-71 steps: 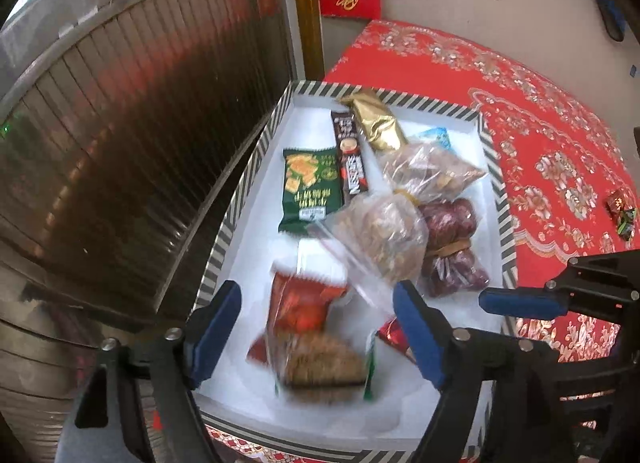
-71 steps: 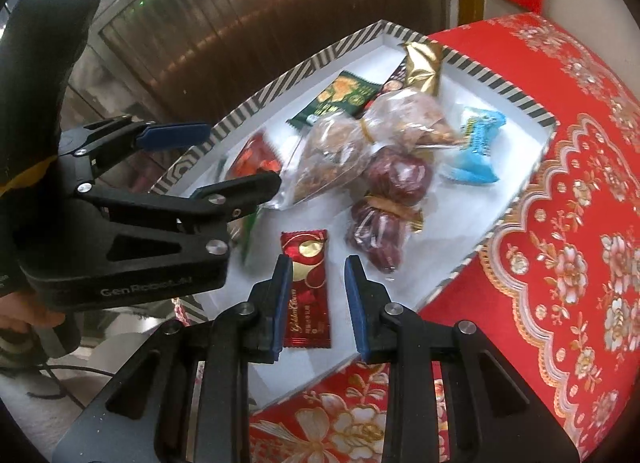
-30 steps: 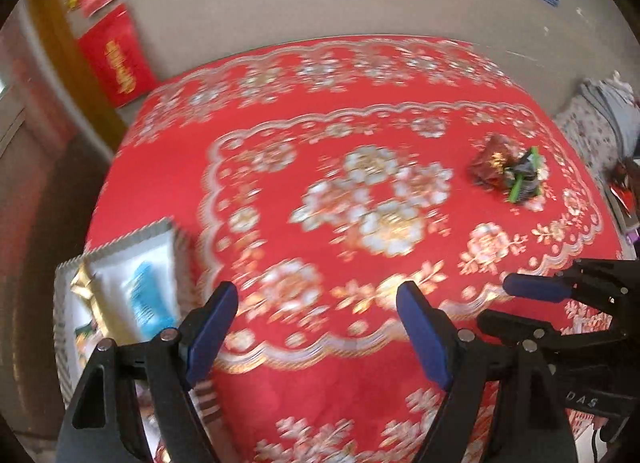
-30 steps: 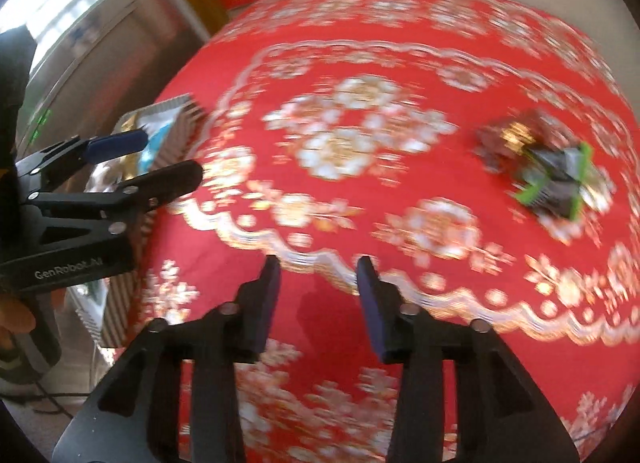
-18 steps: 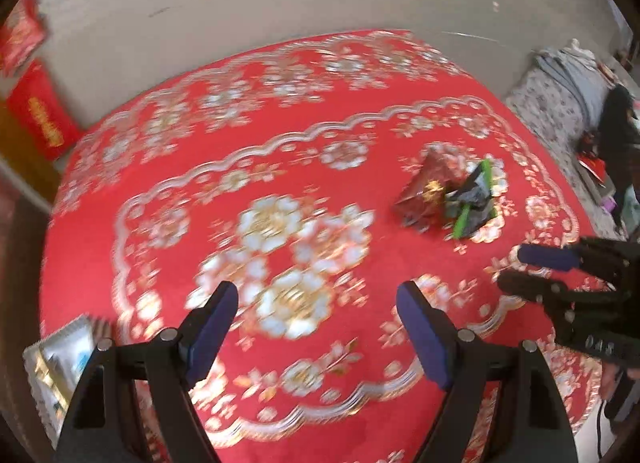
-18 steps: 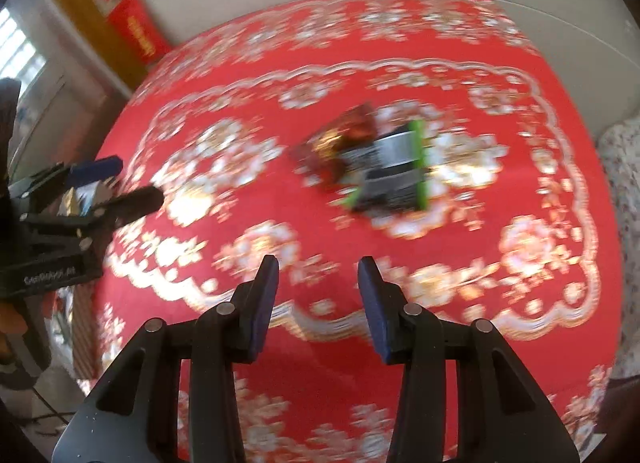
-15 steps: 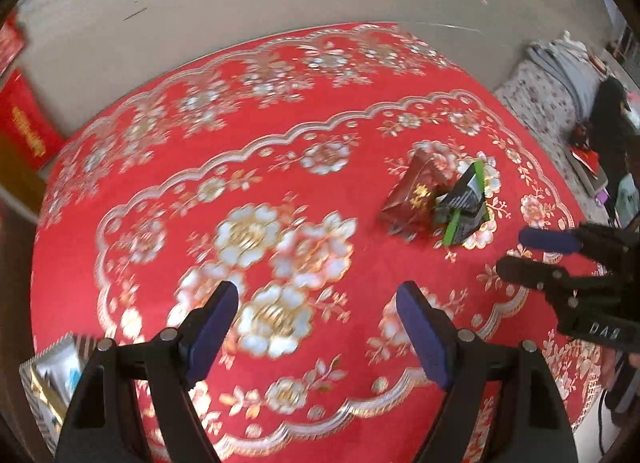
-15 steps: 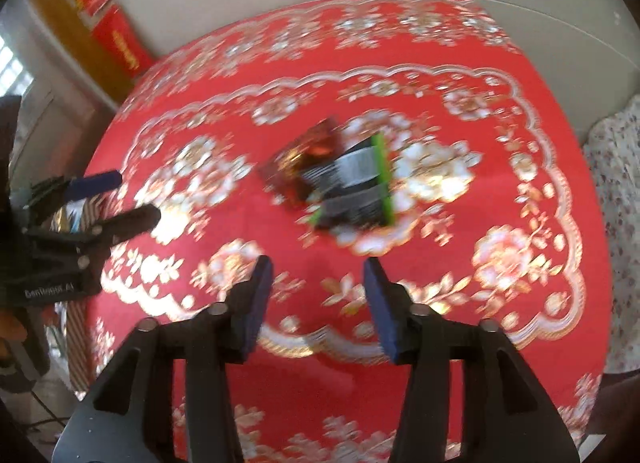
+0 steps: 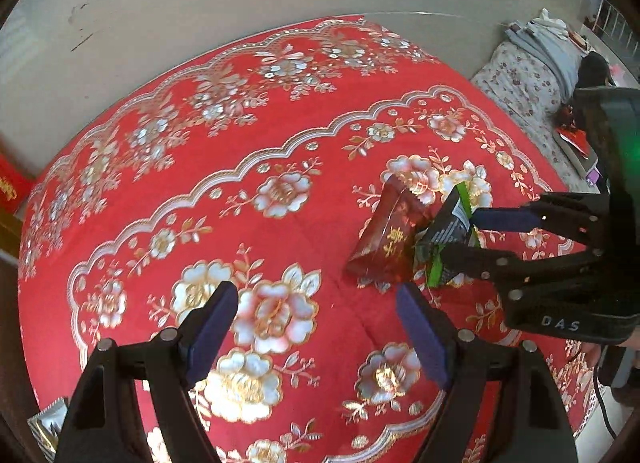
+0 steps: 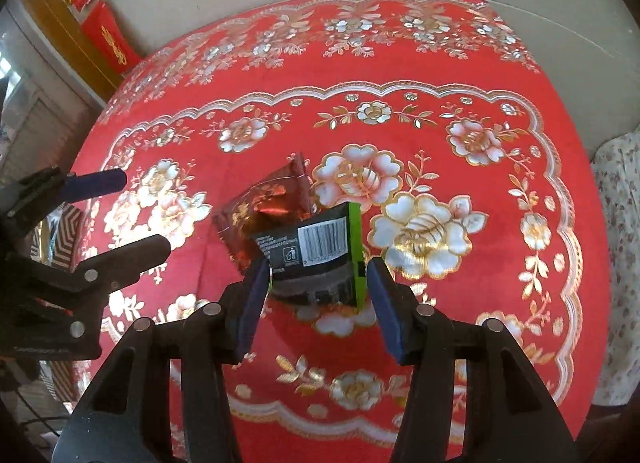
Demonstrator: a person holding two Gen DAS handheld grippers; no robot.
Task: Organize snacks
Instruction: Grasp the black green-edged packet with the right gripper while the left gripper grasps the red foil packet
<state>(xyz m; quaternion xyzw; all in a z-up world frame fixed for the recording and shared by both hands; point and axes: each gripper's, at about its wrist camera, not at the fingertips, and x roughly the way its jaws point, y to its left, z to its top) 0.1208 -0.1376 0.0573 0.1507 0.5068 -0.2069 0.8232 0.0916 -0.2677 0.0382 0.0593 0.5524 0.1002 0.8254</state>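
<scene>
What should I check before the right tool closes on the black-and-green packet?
1. Right tool open, nothing gripped: ok.
2. Black-and-green packet between its fingers: ok; the jaws have just been opening and the pads do not press on it.
3. Red foil packet clear of the grip: not ok, it lies under the packet's edge and touches it.
4. Left tool empty and clear of both packets: ok.
5. Packet flat on the tablecloth: cannot tell.

Red floral tablecloth (image 10: 440, 135), red foil packet (image 10: 264, 207), black-green packet (image 10: 316, 251) overlapping
</scene>
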